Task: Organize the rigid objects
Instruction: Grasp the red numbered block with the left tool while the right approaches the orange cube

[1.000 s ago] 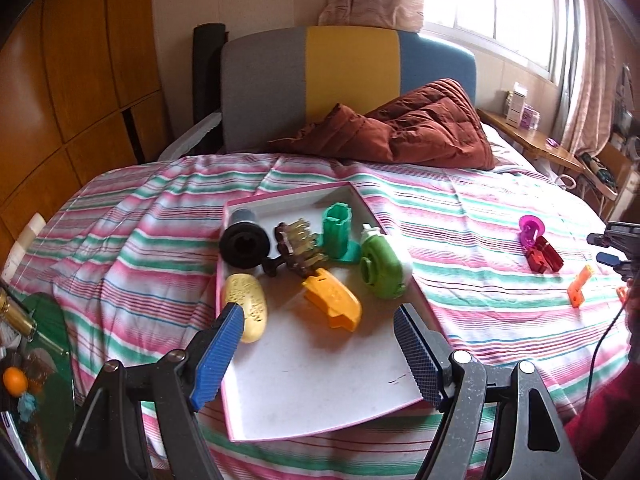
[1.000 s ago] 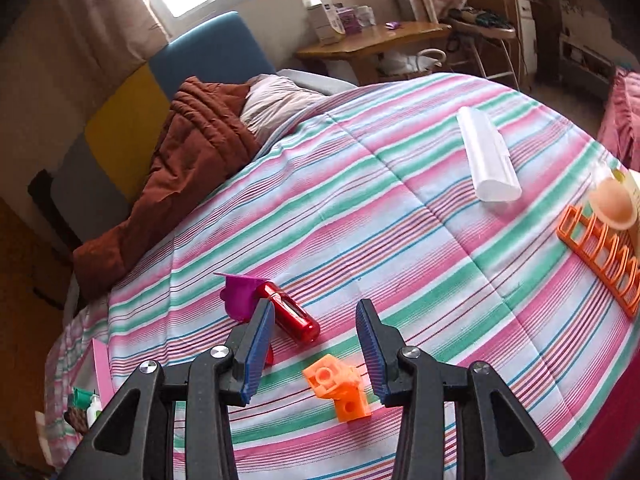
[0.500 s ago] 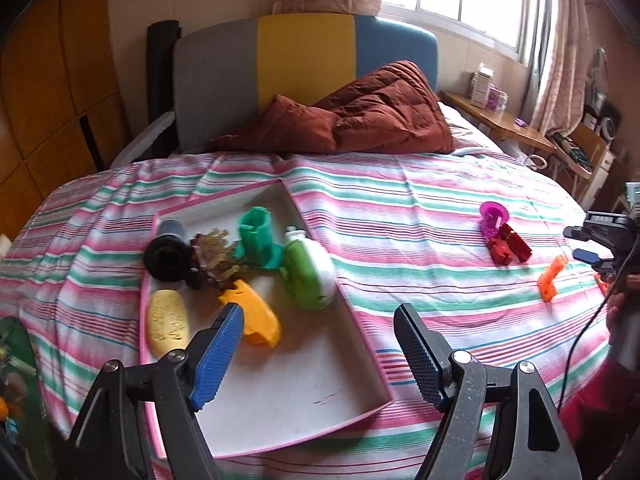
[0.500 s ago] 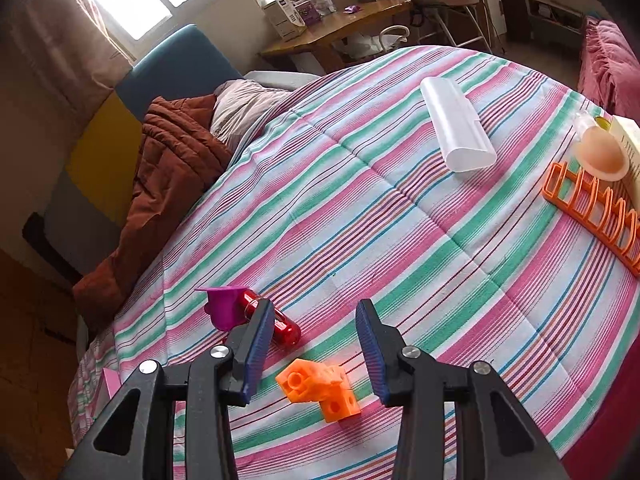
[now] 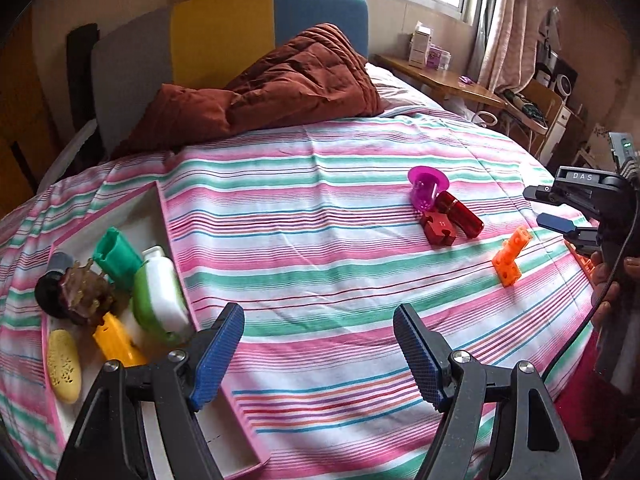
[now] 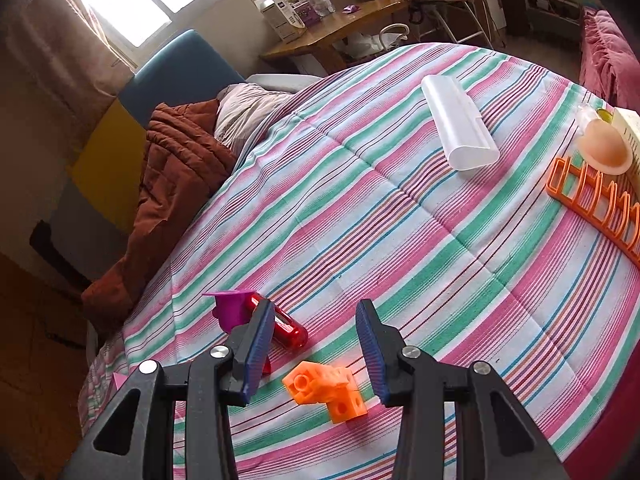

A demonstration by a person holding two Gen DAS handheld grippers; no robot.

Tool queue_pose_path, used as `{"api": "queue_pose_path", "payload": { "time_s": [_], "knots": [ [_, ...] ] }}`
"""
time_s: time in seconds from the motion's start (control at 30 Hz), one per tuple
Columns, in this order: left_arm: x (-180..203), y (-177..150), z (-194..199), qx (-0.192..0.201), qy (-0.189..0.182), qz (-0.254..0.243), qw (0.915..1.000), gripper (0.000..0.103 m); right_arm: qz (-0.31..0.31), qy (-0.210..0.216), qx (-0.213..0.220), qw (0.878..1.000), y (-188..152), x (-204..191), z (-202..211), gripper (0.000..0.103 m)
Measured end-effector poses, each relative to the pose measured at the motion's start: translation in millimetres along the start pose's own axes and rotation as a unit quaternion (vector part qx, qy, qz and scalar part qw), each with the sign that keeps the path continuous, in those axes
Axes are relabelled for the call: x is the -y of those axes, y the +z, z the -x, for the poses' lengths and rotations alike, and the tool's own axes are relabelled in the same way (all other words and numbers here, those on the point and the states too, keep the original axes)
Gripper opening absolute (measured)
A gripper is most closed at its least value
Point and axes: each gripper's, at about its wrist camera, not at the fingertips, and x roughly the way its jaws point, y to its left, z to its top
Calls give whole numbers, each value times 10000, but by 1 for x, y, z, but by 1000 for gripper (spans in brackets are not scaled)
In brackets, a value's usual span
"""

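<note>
A pink-rimmed white tray [image 5: 236, 412] at the left of the striped bed holds a green-and-white case [image 5: 160, 300], a green piece [image 5: 116, 258], a black cylinder [image 5: 52, 284], a yellow oval [image 5: 64, 364] and an orange piece [image 5: 116, 340]. My left gripper [image 5: 320, 356] is open and empty above the bedspread right of the tray. An orange block [image 6: 326, 390] [image 5: 509, 257] lies between the open fingers of my right gripper [image 6: 316, 356]. A purple cup [image 5: 425, 188], a red cylinder [image 5: 460, 214] and a red block [image 5: 438, 230] lie just beyond it.
A brown quilt [image 5: 260, 96] lies at the head of the bed. A clear tube [image 6: 458, 128], an orange rack [image 6: 592, 200] and a peach-coloured cap [image 6: 604, 148] lie at the right in the right wrist view. A wooden desk [image 6: 340, 28] stands beside the bed.
My left gripper has swung right, off the tray and toward the loose pieces. My right gripper has come closer to the orange block, which now lies between its fingers.
</note>
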Motion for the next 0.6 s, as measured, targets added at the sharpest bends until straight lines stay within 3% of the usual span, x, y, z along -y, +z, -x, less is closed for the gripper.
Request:
{"api": "queue_pose_path", "payload": {
  "time_s": [0.2, 0.4, 0.6],
  "knots": [
    [18, 14, -37, -360, -313, -54, 9988, 72, 29, 101, -3, 9999, 0, -3, 1, 42],
    [50, 37, -63, -387, -611, -455, 9963, 65, -33, 244, -23, 9997, 0, -2, 1, 42],
    [76, 55, -89, -448, -797, -515, 9945, 66, -58, 379, -123, 9992, 1, -3, -3, 42]
  ]
}}
